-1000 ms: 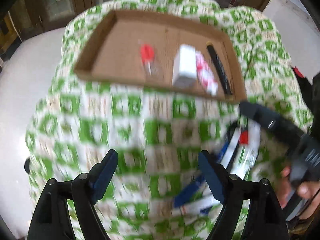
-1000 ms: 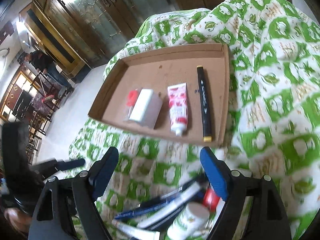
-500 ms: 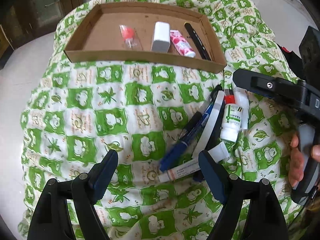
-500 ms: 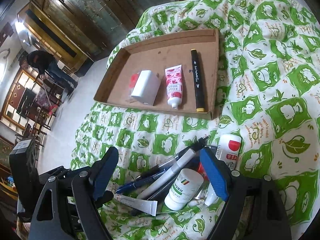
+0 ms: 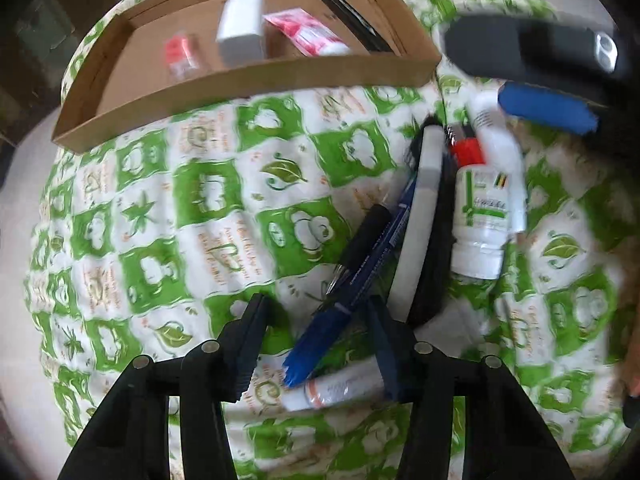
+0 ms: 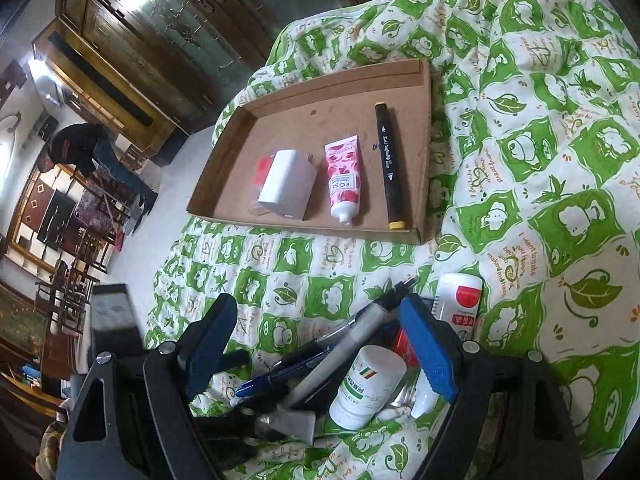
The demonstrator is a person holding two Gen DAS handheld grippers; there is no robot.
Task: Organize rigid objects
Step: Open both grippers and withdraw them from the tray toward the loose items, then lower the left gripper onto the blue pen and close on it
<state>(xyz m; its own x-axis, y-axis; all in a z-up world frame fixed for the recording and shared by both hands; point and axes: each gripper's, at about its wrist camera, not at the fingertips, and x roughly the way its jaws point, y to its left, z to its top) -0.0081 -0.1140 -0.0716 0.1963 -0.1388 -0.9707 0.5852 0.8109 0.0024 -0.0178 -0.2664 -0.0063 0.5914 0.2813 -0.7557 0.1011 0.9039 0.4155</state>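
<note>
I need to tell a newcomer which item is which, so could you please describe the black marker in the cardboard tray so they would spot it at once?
Find the shallow cardboard tray lying on the green-and-white patterned cloth. Four things lie in a row inside it; the black marker is at the end by the tray's right wall, next to the pink rose-print tube. It is the only long, thin, black item there, with a yellow end cap.

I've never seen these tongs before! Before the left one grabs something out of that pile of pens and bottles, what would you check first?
1. Left tongs over the pile: ok, jaws closing around the blue pen.
2. Pads pressing on the pen: cannot tell, the picture is blurred.
3. Only one thing between the jaws: not ok, a small white tube lies there too.
4. Free space in the cardboard tray: ok, bare floor at its left.
5. Right tongs out of the way: not ok, open over the same pile.
</note>
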